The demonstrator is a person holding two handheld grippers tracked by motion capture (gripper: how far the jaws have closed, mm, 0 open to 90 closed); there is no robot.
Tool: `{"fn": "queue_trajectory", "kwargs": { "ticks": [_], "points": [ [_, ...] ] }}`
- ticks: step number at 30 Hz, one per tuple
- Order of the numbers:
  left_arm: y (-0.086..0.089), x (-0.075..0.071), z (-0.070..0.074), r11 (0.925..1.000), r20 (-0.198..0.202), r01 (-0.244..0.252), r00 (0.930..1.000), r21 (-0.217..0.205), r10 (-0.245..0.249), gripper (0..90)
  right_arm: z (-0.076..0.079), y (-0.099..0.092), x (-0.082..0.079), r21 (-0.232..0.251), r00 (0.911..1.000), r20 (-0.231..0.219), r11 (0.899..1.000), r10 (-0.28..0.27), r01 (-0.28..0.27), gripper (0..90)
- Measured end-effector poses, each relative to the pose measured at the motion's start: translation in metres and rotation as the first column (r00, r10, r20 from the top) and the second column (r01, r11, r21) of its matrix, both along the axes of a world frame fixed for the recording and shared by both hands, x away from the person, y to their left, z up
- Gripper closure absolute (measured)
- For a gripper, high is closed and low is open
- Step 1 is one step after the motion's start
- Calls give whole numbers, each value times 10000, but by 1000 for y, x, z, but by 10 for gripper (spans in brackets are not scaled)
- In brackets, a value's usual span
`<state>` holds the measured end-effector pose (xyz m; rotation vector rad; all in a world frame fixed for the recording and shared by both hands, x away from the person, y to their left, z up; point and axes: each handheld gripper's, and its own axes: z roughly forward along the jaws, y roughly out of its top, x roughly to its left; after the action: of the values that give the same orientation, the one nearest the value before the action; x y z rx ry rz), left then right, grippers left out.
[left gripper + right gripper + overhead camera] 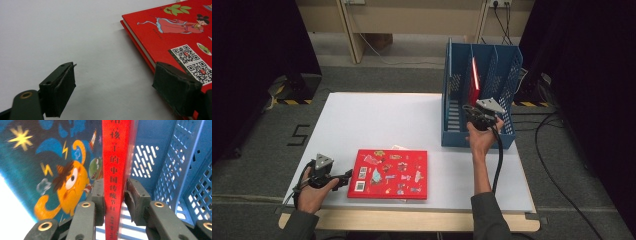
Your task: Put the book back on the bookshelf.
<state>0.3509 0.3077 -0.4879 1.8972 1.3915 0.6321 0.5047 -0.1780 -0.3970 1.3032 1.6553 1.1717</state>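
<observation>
A red picture book (388,174) with stickers and QR codes lies flat on the white table (387,120), near its front edge. My left gripper (346,179) rests on the table at the book's left edge, open, with bare table between its jaws (115,75); its right jaw overlaps the book's (175,35) near corner. A thin red book (474,80) stands upright in the blue file rack (452,125) at the back right. My right gripper (469,107) is shut on that book's spine (116,150), one pad on each side (115,192).
Beside the red spine, a blue cartoon book cover (50,170) stands on its left. The rack's perforated dividers (175,170) rise close on its right. A pale paper edge (399,147) peeks from under the flat book. Cables (557,165) lie on the floor to the right.
</observation>
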Motion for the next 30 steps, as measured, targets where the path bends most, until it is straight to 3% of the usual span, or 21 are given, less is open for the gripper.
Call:
{"fn": "queue_trajectory", "kwargs": {
  "ticks": [9,12,16,19,20,22,28,30],
  "points": [
    [1,0,0,10000,30,9,10000,-56,-9,172,2,5,24,-266,9993,-138,9990,-351,347,710],
    [0,0,0,9999,-23,97,9999,-31,-97,171,3,4,27,-136,9991,-240,9993,-355,352,710],
    [-1,1,0,10000,33,87,10000,-33,-87,172,2,5,31,-317,9993,-145,9989,-354,349,709],
    [-1,0,0,10000,80,74,9999,-33,-74,173,2,4,34,120,9991,-211,9992,-368,370,701],
    [-1,0,0,10000,98,64,9999,-59,-63,171,1,3,34,250,9992,-252,9992,-295,302,694],
    [-1,0,0,10000,64,71,10000,-32,-70,172,1,2,33,-32,9994,-247,9997,-227,226,682],
    [0,0,1,9999,105,73,9999,-81,-72,172,6,0,20,378,9999,-134,9993,-40,45,604],
    [-1,-1,1,9999,89,79,9999,-73,-79,172,8,-1,14,113,9999,-30,9998,-133,133,593]
  ]
}}
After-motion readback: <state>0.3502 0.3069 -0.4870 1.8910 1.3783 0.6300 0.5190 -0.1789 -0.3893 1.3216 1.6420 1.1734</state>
